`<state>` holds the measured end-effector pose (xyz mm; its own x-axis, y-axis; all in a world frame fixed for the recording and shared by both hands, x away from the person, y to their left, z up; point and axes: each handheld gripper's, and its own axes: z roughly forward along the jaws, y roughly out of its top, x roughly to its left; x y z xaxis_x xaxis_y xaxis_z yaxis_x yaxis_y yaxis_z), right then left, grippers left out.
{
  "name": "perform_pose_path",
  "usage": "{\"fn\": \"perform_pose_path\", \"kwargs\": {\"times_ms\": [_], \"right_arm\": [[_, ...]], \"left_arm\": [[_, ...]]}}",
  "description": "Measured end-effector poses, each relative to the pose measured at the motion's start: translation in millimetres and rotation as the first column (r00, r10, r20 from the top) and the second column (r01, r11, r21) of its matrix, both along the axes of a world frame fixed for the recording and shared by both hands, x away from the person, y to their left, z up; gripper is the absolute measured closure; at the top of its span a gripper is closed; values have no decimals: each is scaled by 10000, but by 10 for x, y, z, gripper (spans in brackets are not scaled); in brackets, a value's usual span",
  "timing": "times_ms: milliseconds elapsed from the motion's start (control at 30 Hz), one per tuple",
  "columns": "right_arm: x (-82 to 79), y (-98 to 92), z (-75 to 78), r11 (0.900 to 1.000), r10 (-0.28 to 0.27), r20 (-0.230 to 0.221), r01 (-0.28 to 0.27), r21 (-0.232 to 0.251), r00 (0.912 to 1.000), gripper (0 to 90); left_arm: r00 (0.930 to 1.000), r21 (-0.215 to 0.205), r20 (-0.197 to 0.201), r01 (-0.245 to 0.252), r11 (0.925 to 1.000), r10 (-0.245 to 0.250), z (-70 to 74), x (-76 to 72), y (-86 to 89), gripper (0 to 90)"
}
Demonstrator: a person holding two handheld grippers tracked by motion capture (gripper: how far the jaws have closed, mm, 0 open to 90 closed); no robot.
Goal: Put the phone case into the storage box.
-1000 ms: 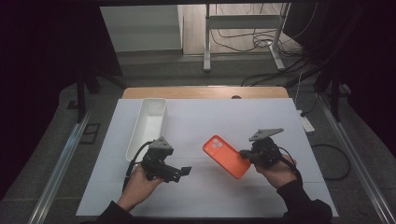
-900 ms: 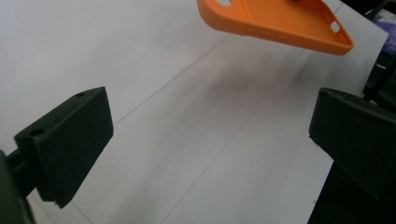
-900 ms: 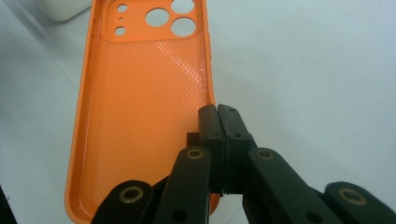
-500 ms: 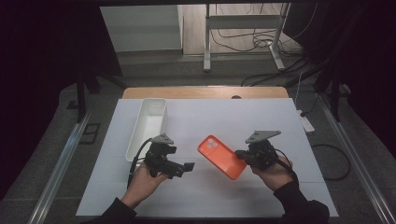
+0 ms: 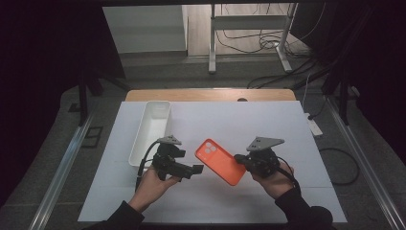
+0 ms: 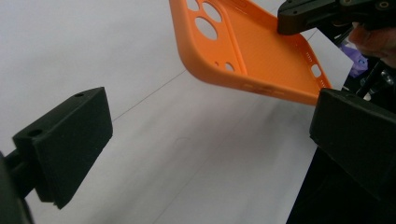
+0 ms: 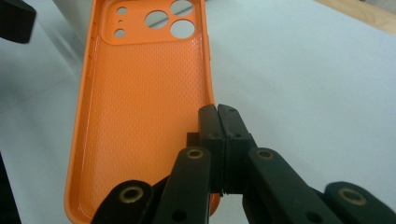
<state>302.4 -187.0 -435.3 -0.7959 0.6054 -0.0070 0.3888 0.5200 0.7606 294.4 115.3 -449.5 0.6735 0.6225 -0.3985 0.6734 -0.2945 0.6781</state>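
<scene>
An orange phone case [image 5: 220, 162] hangs tilted a little above the white table, its hollow side up and its camera holes toward my left gripper. My right gripper [image 5: 239, 161] is shut on the case's side wall near the lower end; in the right gripper view the jaws [image 7: 218, 122] pinch that rim of the case [image 7: 144, 93]. My left gripper [image 5: 195, 168] is open, its tips just short of the case's camera end. In the left gripper view the case [image 6: 252, 51] floats ahead of the spread jaws of my left gripper [image 6: 210, 140], with nothing between them.
A long white tray [image 5: 151, 132] lies on the table's left half, just behind the left hand. White paper [image 5: 268, 124] covers the table, with a wooden strip [image 5: 210, 95] along the far edge. Cables and a metal stand are on the floor beyond.
The right gripper has carried the orange case a little to the left, toward the left gripper. The gap between the left jaws and the case's camera end has narrowed.
</scene>
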Motion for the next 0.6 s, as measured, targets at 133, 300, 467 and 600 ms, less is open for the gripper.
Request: {"fn": "perform_pose_path", "kwargs": {"times_ms": [133,300,467,600], "right_arm": [[-16,20,-4,10000,11,103,-11,13,9999,892],[-37,64,-20,9998,138,141,-140,127,9998,892],[-60,110,-28,9996,221,215,-225,189,9995,892],[-68,119,-23,9993,268,298,-275,244,9992,892]], "left_arm": [[9998,-225,-198,-29,9997,24,-4,23,-32,0],[9987,-573,-508,13,9984,-42,-17,60,-63,3],[9951,-804,-985,-10,9968,-70,-52,98,-114,34],[9931,-912,-1164,19,9958,-125,-77,119,-157,69]]}}
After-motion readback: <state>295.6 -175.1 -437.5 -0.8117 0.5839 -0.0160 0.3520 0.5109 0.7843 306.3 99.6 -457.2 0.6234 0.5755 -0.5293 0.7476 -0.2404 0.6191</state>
